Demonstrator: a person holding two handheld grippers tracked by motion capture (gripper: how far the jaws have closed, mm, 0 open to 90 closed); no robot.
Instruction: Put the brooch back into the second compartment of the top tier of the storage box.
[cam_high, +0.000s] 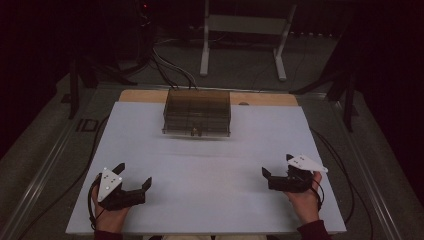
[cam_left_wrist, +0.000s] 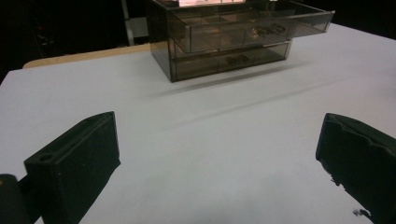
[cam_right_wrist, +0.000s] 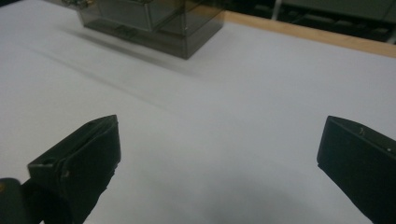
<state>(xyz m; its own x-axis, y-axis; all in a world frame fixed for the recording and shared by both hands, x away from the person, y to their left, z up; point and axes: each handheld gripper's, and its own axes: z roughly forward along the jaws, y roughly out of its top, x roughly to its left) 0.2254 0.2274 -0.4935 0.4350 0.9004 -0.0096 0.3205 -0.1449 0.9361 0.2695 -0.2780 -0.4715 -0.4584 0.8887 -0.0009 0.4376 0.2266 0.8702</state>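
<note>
A smoky see-through drawer box (cam_high: 197, 112) stands at the far middle of the white table (cam_high: 210, 165). In the left gripper view the drawer box (cam_left_wrist: 224, 39) has its top drawer (cam_left_wrist: 261, 29) pulled out, with small items inside. The right gripper view catches a corner of the box (cam_right_wrist: 154, 23) at the top. My left gripper (cam_high: 134, 176) rests open near the front left, nothing between its jaws. My right gripper (cam_high: 276, 166) rests open near the front right, also with nothing in it. Both point towards the box from well short of it.
A wooden strip (cam_high: 145, 96) runs along the table's far edge behind the box. Cables (cam_high: 170, 70) and a white frame's legs (cam_high: 205, 50) lie on the floor beyond. Bare white tabletop stretches between the grippers and the box.
</note>
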